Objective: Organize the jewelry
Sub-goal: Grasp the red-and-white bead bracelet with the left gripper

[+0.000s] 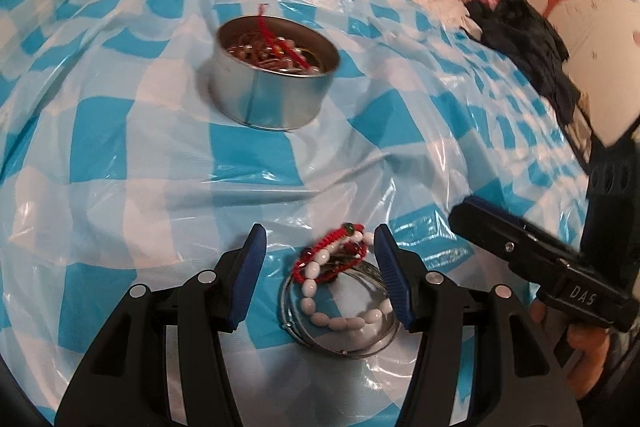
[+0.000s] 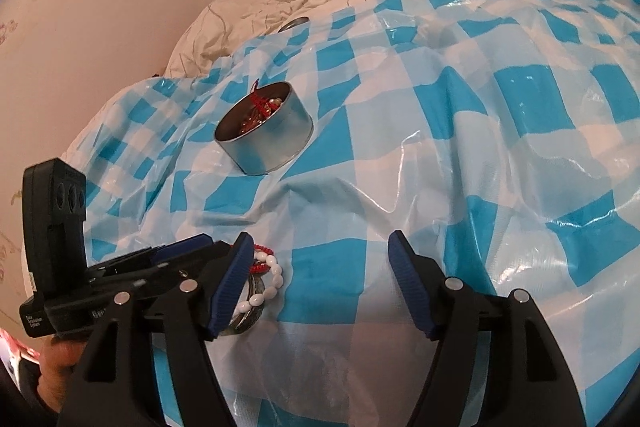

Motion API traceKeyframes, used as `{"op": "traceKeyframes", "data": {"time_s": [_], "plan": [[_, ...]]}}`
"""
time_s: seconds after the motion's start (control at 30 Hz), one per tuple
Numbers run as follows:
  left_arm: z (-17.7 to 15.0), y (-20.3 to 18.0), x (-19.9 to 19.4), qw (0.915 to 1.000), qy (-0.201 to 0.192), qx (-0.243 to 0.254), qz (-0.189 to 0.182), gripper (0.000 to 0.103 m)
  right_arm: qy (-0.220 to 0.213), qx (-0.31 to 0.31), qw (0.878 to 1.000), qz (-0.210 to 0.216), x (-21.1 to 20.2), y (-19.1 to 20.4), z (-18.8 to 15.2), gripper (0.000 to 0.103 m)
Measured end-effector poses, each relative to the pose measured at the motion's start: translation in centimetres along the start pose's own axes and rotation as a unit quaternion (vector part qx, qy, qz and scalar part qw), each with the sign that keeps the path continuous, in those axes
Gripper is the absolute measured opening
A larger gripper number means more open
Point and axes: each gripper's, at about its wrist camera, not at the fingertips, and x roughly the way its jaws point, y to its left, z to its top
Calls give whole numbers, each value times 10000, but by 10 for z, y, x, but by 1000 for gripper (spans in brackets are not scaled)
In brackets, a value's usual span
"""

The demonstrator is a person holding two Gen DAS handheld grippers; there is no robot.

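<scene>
While one round metal tin (image 1: 276,79) already holds a tangle of red cord and metallic pieces, the task appears only partly complete, since a small pile of jewelry remains outside it on the blue-and-white checked plastic sheet (image 1: 120,131). That pile lies well short of the tin, on the near side: one white bead bracelet (image 1: 320,291), one red braided cord bracelet (image 1: 340,247) and silver bangles (image 1: 360,339), at least two, their exact number not determinable. The contents of the tin cannot be counted. The left gripper (image 1: 318,267) is spread wide and straddles the pile, its right finger touching or nearly touching the beads, nothing clamped. The right gripper (image 2: 320,279) is likewise released and empty, positioned beside the pile and nearer than the tin. Judged remaining: transfer of the pile into the tin. One tin and two grippers are present.
</scene>
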Motion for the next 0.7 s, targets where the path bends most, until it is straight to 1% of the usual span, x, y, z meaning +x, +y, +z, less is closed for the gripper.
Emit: {"op": "traceKeyframes", "data": {"time_s": [0.13,0.27,0.43,0.7], "plan": [[4,11,-4,9995,-85,-285,-69,53,19,202,9998,79,0,-6,1,68],[5,14,-6,9993,-110,-349,-91,53,36,230,9997,89,1,-7,1,70],[4,7,-1,9997,12,-176,-192,53,46,243,9997,90,1,-8,1,71],[2,-1,5,9998,85,-3,-184,53,86,235,9997,73,3,-8,1,73]]}}
